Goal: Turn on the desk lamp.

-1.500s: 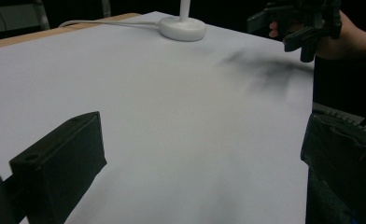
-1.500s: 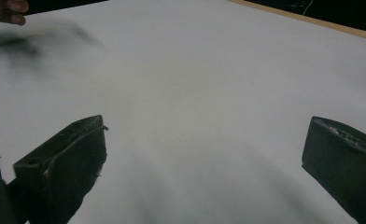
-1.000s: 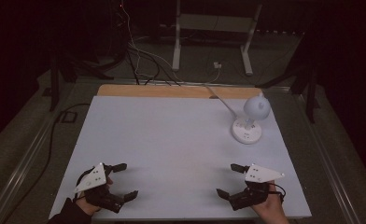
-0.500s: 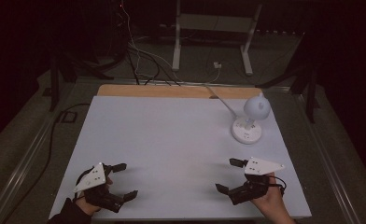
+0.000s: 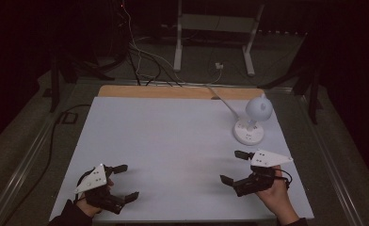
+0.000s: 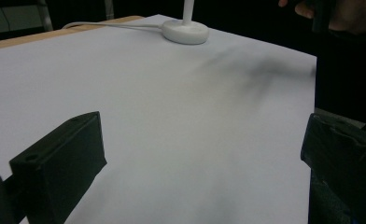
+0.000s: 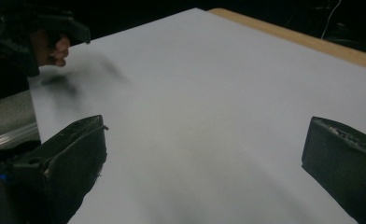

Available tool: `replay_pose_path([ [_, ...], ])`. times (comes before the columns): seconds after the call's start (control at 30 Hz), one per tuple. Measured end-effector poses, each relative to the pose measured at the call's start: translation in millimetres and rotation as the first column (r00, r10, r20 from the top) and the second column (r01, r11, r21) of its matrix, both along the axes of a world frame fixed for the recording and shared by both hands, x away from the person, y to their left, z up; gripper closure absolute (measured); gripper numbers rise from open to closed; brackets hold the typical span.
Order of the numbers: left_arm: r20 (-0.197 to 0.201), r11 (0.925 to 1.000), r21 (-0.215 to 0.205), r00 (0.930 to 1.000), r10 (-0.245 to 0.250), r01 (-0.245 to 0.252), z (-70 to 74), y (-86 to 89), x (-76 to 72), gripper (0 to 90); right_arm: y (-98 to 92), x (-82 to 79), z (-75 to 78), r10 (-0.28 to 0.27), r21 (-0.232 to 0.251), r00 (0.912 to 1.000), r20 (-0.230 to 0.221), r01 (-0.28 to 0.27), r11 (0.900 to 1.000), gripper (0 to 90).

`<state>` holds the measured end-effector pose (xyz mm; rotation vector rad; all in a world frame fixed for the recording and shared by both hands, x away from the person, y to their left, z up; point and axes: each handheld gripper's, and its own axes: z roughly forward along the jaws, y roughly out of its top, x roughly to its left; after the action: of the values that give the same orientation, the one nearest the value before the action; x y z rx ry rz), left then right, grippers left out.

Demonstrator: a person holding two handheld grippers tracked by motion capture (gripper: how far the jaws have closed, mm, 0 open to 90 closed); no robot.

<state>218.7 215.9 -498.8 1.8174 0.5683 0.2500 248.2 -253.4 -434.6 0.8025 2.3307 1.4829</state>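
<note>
A small white desk lamp (image 5: 250, 127) with a round base and a ball-shaped head stands at the back right of the white tabletop (image 5: 173, 141); its base (image 6: 185, 31) also appears far off in the left gripper view. My left gripper (image 5: 126, 182) is held low at the front left, open, with nothing between its jaws (image 6: 202, 168). My right gripper (image 5: 233, 166) hovers at the front right, just short of the lamp, also open and empty (image 7: 204, 163). Each gripper view catches the other hand far off.
A white cable (image 5: 220, 99) runs from the lamp over the wooden back edge (image 5: 173, 92) of the table. Behind the table are floor cables (image 5: 140, 61) and the legs of a metal stand (image 5: 178, 47). Dark floor surrounds the table.
My right gripper has moved a little away from the person, toward the lamp. The left gripper has stayed put. Both remain open.
</note>
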Motion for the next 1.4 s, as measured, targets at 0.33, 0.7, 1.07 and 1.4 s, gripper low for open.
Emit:
replay_pose_path([
  [0.33,-0.003,1.0000,-0.004,1.0000,-0.002,0.002,-0.1,0.1,0.5,0.3,-8.7,13.5,13.9,-0.038,0.011,0.9988,0.032,0.038,0.999,0.0],
  [0.7,-0.002,1.0000,-0.004,1.0000,-0.001,0.001,0.1,0.2,0.4,0.3,-13.9,28.0,24.4,-0.079,0.005,0.9954,0.054,0.078,0.997,0.0],
  [1.07,-0.003,1.0000,-0.005,1.0000,-0.003,0.003,0.1,-0.2,0.3,0.3,-23.5,39.0,26.4,-0.146,0.011,0.9874,0.060,0.146,0.989,0.0],
  [1.4,-0.005,1.0000,-0.004,1.0000,-0.005,0.005,-0.1,-0.2,0.4,0.3,-41.6,51.2,25.5,-0.234,0.014,0.9706,0.057,0.233,0.972,0.0],
])
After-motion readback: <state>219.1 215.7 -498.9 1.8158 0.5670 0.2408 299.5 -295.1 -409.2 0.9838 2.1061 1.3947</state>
